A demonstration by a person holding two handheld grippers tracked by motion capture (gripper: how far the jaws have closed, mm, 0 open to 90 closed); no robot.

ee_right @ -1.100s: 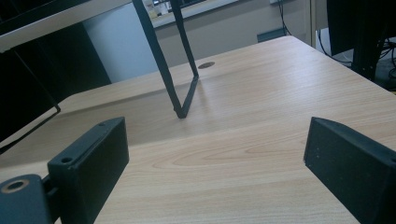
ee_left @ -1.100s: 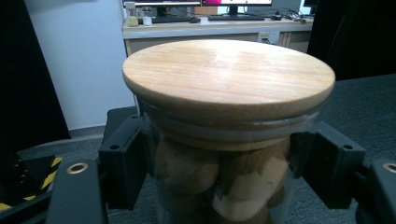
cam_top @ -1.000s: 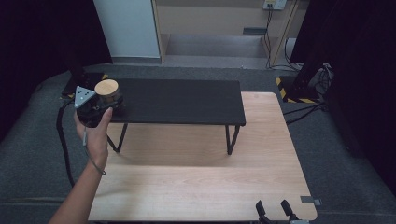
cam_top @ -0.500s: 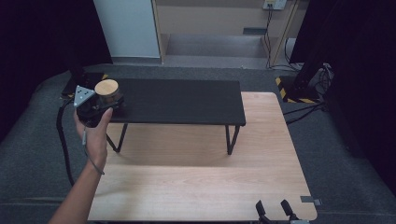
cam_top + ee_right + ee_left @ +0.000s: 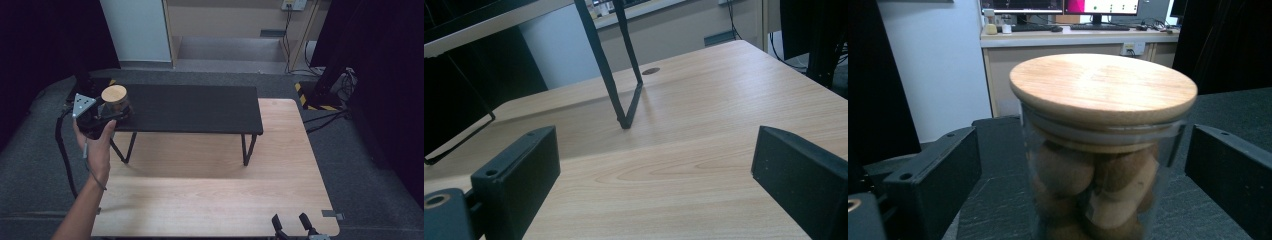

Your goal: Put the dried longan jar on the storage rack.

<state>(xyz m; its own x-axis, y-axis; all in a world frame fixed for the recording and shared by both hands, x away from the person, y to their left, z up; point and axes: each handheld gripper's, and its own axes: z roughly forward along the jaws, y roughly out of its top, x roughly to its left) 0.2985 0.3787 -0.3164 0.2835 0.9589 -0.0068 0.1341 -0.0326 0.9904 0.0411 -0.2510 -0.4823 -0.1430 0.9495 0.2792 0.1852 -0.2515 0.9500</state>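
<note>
Since the jar (image 5: 1103, 165) is clear glass packed with rounded brown pieces and capped by a loose-looking wooden lid (image 5: 1103, 85), it is judged heavy for its size, rigid, slick on the walls and breakable if dropped. A hold is best taken on the glass body below the lid (never on the lid, which may lift off). The jar is stood upright on the black shelf (image 5: 200, 107), at its left end, approx. 9 o'clock of the shelf top and near the front and left edges.

The left gripper (image 5: 114, 111) is held level at the jar; its jaws have just been opening and now stand wide, w/ the jar between them but gaps seen on both sides in the left gripper view, so nothing is gripped. The right gripper (image 5: 292, 226) is parked at 5 o'clock of the wooden table (image 5: 210, 200), jaws wide, nothing between them.

Room: the shelf is bare toward 3 o'clock, so sliding that way is free. The drop-off at 9 o'clock is close. The table beneath is open, save for the shelf legs (image 5: 624, 100).
</note>
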